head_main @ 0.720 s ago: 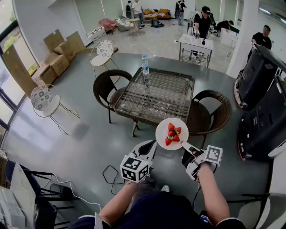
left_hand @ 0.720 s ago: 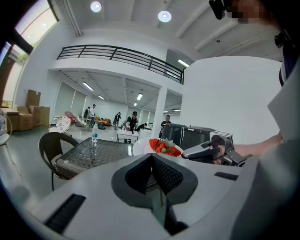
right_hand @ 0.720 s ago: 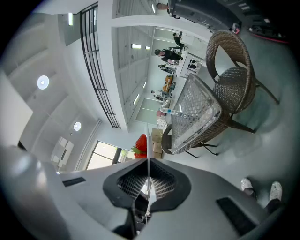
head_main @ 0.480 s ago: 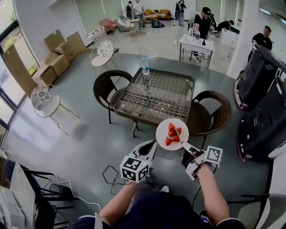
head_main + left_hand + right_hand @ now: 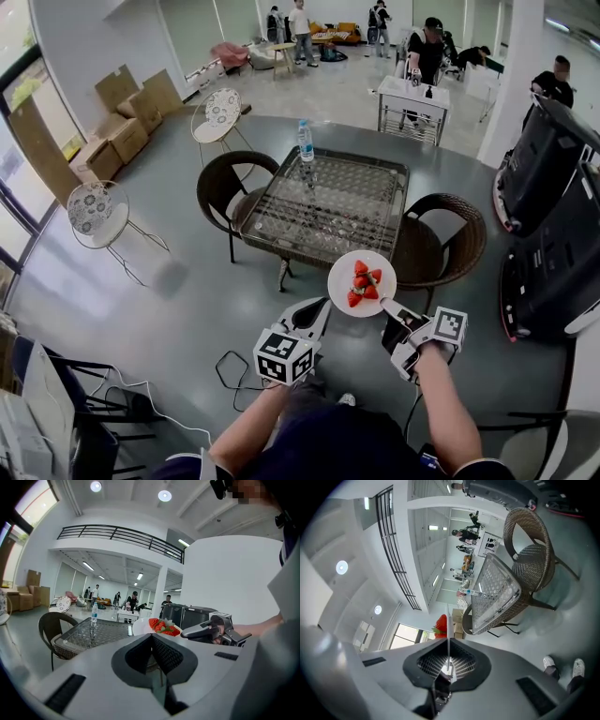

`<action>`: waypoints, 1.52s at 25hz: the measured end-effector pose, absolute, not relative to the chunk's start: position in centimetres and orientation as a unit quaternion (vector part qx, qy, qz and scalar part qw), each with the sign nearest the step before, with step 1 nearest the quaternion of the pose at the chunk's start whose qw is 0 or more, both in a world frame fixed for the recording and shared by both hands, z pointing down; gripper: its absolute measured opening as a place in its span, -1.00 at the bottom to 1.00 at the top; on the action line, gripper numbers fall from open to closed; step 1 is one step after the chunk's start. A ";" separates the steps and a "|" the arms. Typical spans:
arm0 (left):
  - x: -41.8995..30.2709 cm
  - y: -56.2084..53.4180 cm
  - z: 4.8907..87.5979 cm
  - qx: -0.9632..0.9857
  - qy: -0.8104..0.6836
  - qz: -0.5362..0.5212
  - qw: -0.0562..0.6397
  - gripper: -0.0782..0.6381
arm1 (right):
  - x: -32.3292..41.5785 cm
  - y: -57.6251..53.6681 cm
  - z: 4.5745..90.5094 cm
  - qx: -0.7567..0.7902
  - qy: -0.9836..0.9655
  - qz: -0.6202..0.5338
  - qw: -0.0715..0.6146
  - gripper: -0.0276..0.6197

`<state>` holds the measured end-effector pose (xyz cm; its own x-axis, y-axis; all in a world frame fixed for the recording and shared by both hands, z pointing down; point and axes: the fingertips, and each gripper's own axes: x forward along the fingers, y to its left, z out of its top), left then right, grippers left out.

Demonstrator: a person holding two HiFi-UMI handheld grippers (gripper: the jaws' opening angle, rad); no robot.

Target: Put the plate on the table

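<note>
A white plate (image 5: 361,282) with several red strawberries (image 5: 363,281) is held in the air in front of the glass-topped wicker table (image 5: 328,202). My right gripper (image 5: 390,311) is shut on the plate's near right rim. In the right gripper view the plate (image 5: 448,637) shows edge-on between the jaws, with a strawberry (image 5: 442,623) beside it. My left gripper (image 5: 319,307) hangs just left of and below the plate, shut with nothing in it. From the left gripper view (image 5: 152,638), the plate (image 5: 142,626) and the right gripper (image 5: 208,631) lie ahead.
A water bottle (image 5: 305,138) stands at the table's far left corner. Wicker chairs stand at the left (image 5: 225,183) and right (image 5: 442,236) of the table. Black cases (image 5: 548,216) fill the right side; a cable (image 5: 234,370) lies on the floor by my feet.
The plate and both grippers have barely shifted. People at the far end of the room have moved.
</note>
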<state>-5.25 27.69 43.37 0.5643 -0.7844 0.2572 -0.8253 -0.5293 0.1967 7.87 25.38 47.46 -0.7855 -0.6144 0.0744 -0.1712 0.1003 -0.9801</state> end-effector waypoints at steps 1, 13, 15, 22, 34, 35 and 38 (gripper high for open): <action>-5.2 27.7 43.4 0.872 -0.462 0.069 0.149 -0.76 | 7.9 25.3 47.5 -0.273 0.719 -0.613 0.181 -0.86; -4.6 27.4 43.8 0.866 -0.472 0.074 0.147 -0.76 | 8.1 24.7 48.2 -0.263 0.719 -0.619 0.174 -0.86; -4.5 27.1 43.9 0.865 -0.474 0.077 0.148 -0.76 | 8.1 24.4 48.3 -0.260 0.718 -0.622 0.174 -0.86; -4.1 25.0 44.6 0.866 -0.471 0.080 0.151 -0.76 | 8.7 22.3 49.4 -0.263 0.714 -0.624 0.177 -0.86; -6.2 17.0 45.7 0.869 -0.462 0.076 0.161 -0.76 | 7.2 14.7 50.2 -0.273 0.706 -0.627 0.181 -0.86; -6.4 16.0 45.9 0.869 -0.460 0.077 0.163 -0.76 | 7.0 13.7 50.2 -0.274 0.706 -0.627 0.183 -0.86; -7.4 12.9 46.1 0.872 -0.454 0.075 0.166 -0.76 | 6.3 10.7 50.3 -0.281 0.704 -0.625 0.189 -0.86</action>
